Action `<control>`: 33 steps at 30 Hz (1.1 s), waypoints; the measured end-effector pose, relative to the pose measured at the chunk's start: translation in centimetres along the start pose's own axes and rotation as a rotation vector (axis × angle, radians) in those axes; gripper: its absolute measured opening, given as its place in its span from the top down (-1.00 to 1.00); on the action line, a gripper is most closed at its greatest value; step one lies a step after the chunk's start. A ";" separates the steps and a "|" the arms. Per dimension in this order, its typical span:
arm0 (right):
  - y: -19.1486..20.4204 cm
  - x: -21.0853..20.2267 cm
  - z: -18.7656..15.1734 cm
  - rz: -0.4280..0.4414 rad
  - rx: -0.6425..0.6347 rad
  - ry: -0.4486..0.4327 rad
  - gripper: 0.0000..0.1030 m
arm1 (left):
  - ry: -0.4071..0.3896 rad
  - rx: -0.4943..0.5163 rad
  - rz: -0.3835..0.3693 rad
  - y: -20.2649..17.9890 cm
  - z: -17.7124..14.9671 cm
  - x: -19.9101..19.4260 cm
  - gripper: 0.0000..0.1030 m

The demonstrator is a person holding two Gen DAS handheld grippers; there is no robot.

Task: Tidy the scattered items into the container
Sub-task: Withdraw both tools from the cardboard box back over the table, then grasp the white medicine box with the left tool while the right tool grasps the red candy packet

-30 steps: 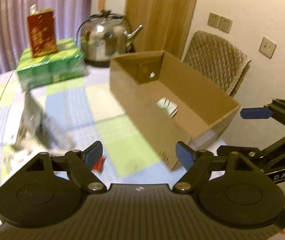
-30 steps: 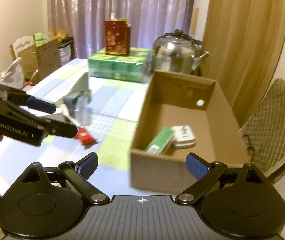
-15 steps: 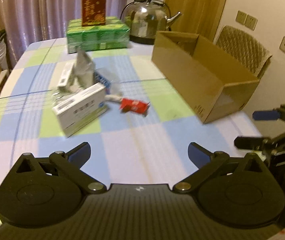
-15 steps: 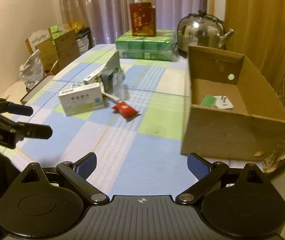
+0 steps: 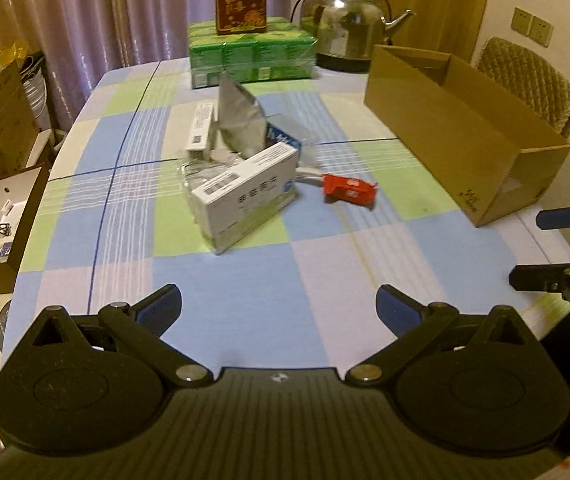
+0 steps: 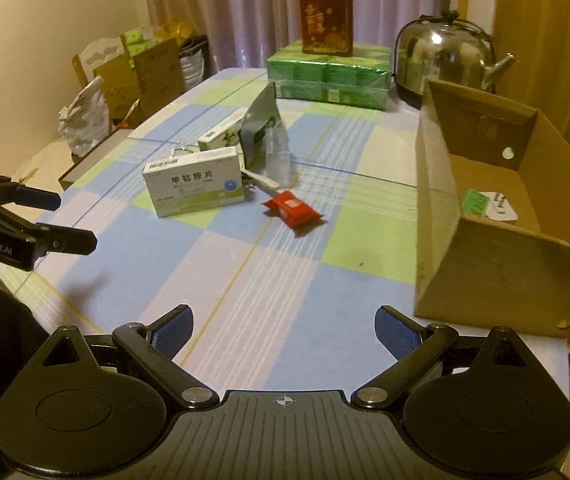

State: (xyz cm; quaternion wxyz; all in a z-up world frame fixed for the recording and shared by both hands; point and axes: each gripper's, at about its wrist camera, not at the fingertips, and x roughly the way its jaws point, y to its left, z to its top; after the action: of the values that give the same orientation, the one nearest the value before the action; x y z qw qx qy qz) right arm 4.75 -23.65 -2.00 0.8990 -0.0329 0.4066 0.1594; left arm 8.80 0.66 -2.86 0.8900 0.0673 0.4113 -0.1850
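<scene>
Left wrist view: the left gripper (image 5: 277,308) is held with its jaws spread wide and nothing between them, low over the near edge of the checked tablecloth (image 5: 365,264). Straight ahead of the jaws, well apart from them, a white medicine box (image 5: 245,192) is seen leaning on a heap with a silver pouch (image 5: 241,120) and a slim white carton (image 5: 201,128); a red packet (image 5: 349,189) lies just right of that heap. The cardboard box (image 5: 461,148) stands ahead and to the right of the jaws.

From the right wrist, the right gripper (image 6: 284,332) is likewise shown wide open and empty, the cardboard box (image 6: 497,248) close on its right, with a green packet (image 6: 473,201) and a white item (image 6: 501,209) already lying inside.

Risks are judged as follows: the heap could be toppled if the leaning medicine box is pulled out carelessly; the thin red packet could be slid along the cloth rather than pinched; the light cardboard box could be nudged by a passing finger, and the two grippers could be crossed over the same heap.
</scene>
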 end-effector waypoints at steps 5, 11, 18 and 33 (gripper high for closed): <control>-0.2 1.6 0.7 0.010 -0.006 0.013 -0.85 | 0.016 0.018 0.002 0.6 0.5 1.5 -0.97; -0.1 3.7 1.5 0.010 -0.026 0.024 -0.84 | 0.037 0.069 0.011 1.6 1.8 3.9 -0.90; -0.3 6.8 2.7 0.013 -0.045 0.041 -0.84 | 0.029 0.134 -0.013 3.0 3.5 6.9 -0.83; -2.3 14.7 6.7 0.005 -0.113 0.088 -0.51 | 0.066 0.247 -0.081 4.5 6.8 12.1 -0.44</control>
State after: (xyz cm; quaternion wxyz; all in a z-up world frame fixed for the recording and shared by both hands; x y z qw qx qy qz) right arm 19.36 -20.72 -8.60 0.8765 -0.0898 0.4362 0.1827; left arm 22.53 -0.34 -7.74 0.8527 0.1658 0.4169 -0.2677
